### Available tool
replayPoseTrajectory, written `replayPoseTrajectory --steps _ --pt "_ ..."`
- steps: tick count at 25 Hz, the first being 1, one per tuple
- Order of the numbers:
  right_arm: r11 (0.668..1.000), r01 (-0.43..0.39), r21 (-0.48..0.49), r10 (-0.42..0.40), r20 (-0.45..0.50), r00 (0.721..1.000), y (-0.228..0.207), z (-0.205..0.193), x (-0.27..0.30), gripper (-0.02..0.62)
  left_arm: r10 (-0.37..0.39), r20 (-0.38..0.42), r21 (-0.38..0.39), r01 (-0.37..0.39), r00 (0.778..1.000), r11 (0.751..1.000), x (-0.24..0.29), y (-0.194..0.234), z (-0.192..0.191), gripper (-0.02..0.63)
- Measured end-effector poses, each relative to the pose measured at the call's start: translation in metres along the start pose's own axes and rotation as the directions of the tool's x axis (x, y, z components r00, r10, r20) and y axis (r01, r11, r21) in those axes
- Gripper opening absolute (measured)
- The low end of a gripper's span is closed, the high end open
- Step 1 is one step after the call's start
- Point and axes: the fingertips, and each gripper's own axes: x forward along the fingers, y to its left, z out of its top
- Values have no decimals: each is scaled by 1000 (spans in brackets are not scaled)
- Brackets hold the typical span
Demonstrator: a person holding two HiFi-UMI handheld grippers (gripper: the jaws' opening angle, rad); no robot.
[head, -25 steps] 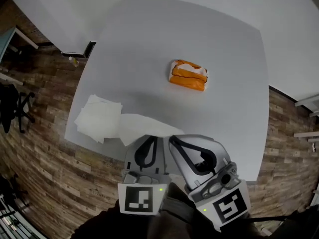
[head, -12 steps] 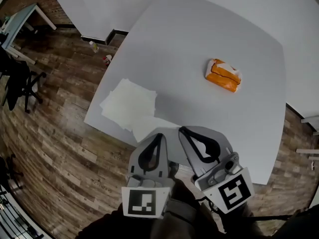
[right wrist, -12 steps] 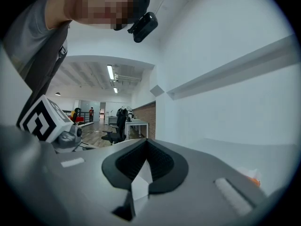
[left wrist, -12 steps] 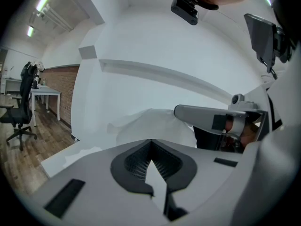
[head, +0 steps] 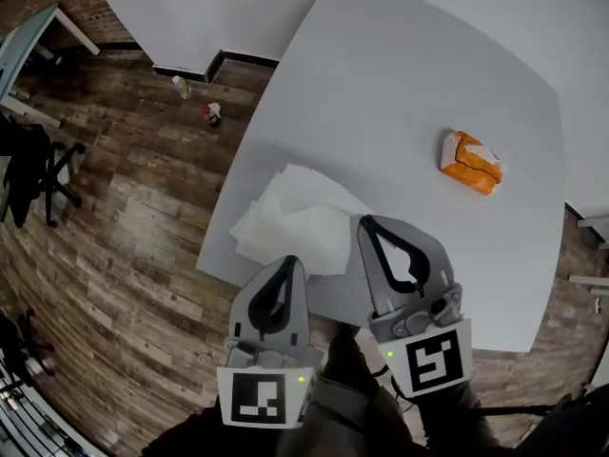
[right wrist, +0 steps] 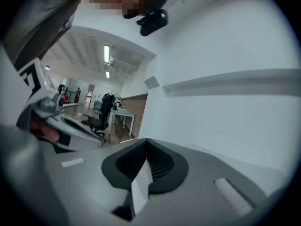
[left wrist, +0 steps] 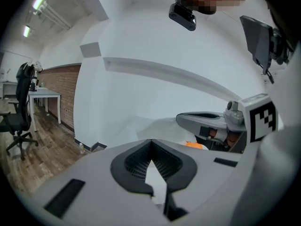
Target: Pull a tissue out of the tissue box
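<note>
The left gripper point(head: 287, 265) and the right gripper point(head: 367, 223) are each clamping shut on an edge of a white tissue point(head: 319, 238), which is lying over loose tissues point(head: 269, 215) at the table point(head: 400, 84) edge. The orange tissue box point(head: 466, 168) is sitting at 2 o'clock from the right gripper, well apart, with a white sheet point(head: 486, 153) showing at its opening.

Hidden: near edge of tissue point(head: 295, 222), under left gripper point(head: 287, 263) and right gripper point(head: 367, 223). Floor items point(head: 211, 112) off the left edge of the table point(head: 409, 84): too small to identify.
</note>
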Motion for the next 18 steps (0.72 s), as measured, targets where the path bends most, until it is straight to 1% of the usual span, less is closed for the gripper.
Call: replayPoseTrajectory --steps 1,3,7,9,11,14,15,18 --pt "1000 0 -26 -1 -18 1000 7 -8 8 5 5 -10 0 -5 1000 1000 0 9 -3 0" --pt "999 -20 -32 18 -45 999 25 -29 21 5 20 -33 -4 -20 999 1000 -1 26 -11 0" --pt "998 -57 -2 56 -126 990 67 -85 38 5 69 -48 -5 -69 996 998 -3 59 -32 0" --pt "997 -72 13 74 -175 982 87 -112 41 5 69 -76 -12 -70 995 997 -6 67 -43 0" --pt "995 -85 44 93 -216 972 102 -131 41 8 68 -86 -12 -69 994 998 -10 72 -48 0" --pt "991 -108 83 126 -261 957 118 -150 38 37 69 -80 -5 -70 994 998 -16 77 -51 0" --pt "988 -120 95 141 -267 953 123 -153 36 43 65 -80 -4 -65 995 998 -19 77 -52 0" --pt "980 -144 134 176 -277 945 135 -155 27 88 47 -76 -3 -47 996 999 -26 74 -52 0"
